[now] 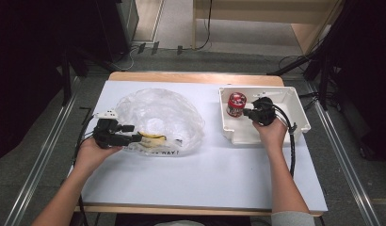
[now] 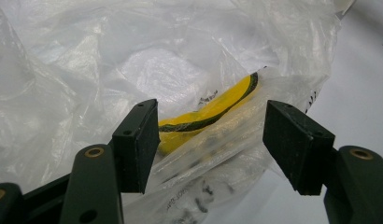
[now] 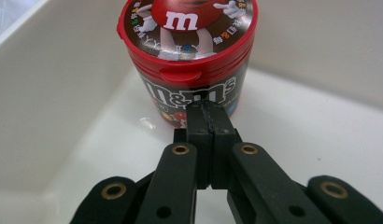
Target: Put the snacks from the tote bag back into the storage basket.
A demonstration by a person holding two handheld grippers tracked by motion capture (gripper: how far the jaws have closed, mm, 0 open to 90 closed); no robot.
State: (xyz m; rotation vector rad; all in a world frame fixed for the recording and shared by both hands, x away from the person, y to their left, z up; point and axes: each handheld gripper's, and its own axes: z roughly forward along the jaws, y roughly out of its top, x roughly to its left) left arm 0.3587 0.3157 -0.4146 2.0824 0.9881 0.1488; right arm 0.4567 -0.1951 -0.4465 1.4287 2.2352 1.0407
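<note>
On the desk [image 1: 205, 179], a white sheet covers the top. A clear plastic bag [image 1: 158, 115] lies crumpled on the left half, nearer the far edge than the near one. Inside it, toward its near side, rests a yellow item with black stripes [image 1: 153, 137]; what it is cannot be told. Printed lettering runs along the bag's near rim.

The left gripper [image 1: 137, 138] sits at the bag's left near side, held low over the desk. In the left gripper view its jaws stand released and wide apart, one on each side of the bag's film, with the yellow item [image 2: 203, 119] behind the plastic between them. The pads do not press on the bag [image 2: 87, 60].

A white tray [image 1: 294, 106] sits at the far right corner of the desk. In its far left part stands a red-lidded M&M's candy tub [image 1: 236, 104], upright, close to the tray's left wall.

The right gripper [image 1: 247, 113] is inside the tray, just beside the tub on its right. In the right gripper view its jaws are clenched together, pad against pad, with nothing between them. The closed tips [image 3: 209, 116] point at the tub's [image 3: 189, 60] side label, below the lid's lip; whether they touch it cannot be told.
</note>
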